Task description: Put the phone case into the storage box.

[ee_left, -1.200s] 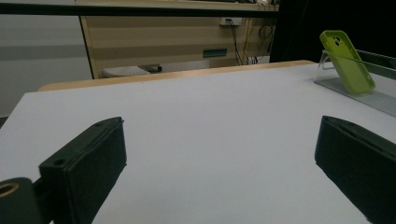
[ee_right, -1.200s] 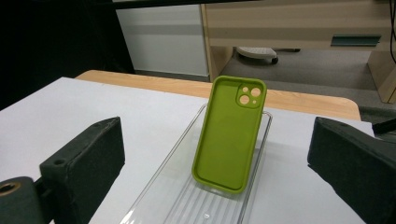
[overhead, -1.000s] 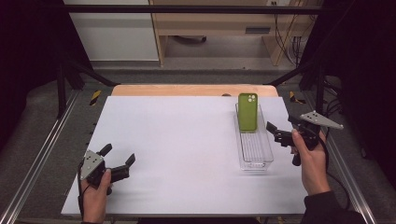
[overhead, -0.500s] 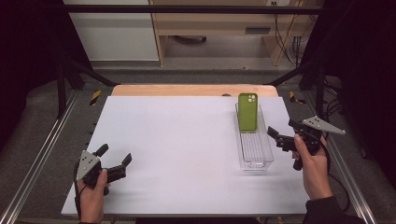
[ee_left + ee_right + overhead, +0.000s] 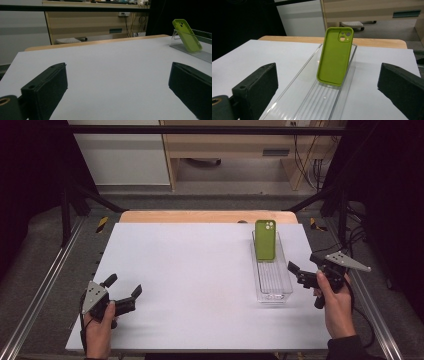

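A green phone case leans tilted against the far end of a clear plastic tray on the right of the white table. My right gripper is open just right of the tray's near half, held by a hand. Its jaws frame the tray and case with nothing between them. At the table's near left corner my left gripper is open and empty. From the left gripper view the case and tray appear far off at the right.
A wooden strip borders the table's far edge. Metal rails run along both sides of the table. Beyond stand a wooden desk and cables on the floor.
Both hands have drawn back toward the near edge. The right gripper moved from beside the tray's middle to its near half. The left gripper slid slightly left and nearer.
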`<state>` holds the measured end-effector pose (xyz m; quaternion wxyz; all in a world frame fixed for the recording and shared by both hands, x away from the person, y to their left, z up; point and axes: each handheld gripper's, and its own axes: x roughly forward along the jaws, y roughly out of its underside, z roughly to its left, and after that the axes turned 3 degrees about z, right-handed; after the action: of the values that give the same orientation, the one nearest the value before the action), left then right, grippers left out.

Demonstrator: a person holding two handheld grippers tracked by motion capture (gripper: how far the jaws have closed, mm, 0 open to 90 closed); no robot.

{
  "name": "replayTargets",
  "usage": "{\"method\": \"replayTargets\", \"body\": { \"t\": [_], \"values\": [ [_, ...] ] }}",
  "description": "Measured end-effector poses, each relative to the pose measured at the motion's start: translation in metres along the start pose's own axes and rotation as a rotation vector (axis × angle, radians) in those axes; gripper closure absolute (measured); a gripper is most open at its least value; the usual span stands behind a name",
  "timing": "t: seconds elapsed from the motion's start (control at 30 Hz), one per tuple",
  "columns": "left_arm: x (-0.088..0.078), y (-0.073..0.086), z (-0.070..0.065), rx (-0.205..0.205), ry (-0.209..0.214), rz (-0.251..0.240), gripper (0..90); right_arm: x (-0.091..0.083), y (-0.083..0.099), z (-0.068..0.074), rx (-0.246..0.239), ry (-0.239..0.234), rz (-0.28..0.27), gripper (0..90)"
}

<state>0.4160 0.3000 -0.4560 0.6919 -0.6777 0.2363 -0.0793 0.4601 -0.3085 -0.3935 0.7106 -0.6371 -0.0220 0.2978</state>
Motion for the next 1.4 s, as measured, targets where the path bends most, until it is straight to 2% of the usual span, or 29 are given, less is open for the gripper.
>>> {"method": "replayTargets", "body": {
  "t": [0.37, 0.67, 0.97, 1.2, 1.4],
  "values": [
    [0.001, 0.0, -0.002, 0.011, 0.004, 0.007, 1.7, -0.008, 0.014, -0.005, 0.003, 0.017, 0.006, 3.5],
    [0.001, 0.0, -0.001, 0.004, 0.003, 0.006, 1.7, -0.019, 0.025, -0.007, 0.003, 0.03, 0.003, 3.5],
    [0.001, 0.0, -0.001, 0.005, 0.008, 0.006, 1.7, -0.028, 0.04, -0.011, 0.008, 0.06, -0.01, 3.5],
    [0.0, 0.0, 0.0, -0.005, 0.007, 0.003, 1.7, -0.034, 0.051, -0.007, -0.018, 0.084, -0.027, 3.5],
    [-0.003, 0.0, 0.001, -0.03, 0.007, -0.003, 1.7, -0.038, 0.058, 0.001, -0.054, 0.092, -0.049, 3.5]
  ]
}}
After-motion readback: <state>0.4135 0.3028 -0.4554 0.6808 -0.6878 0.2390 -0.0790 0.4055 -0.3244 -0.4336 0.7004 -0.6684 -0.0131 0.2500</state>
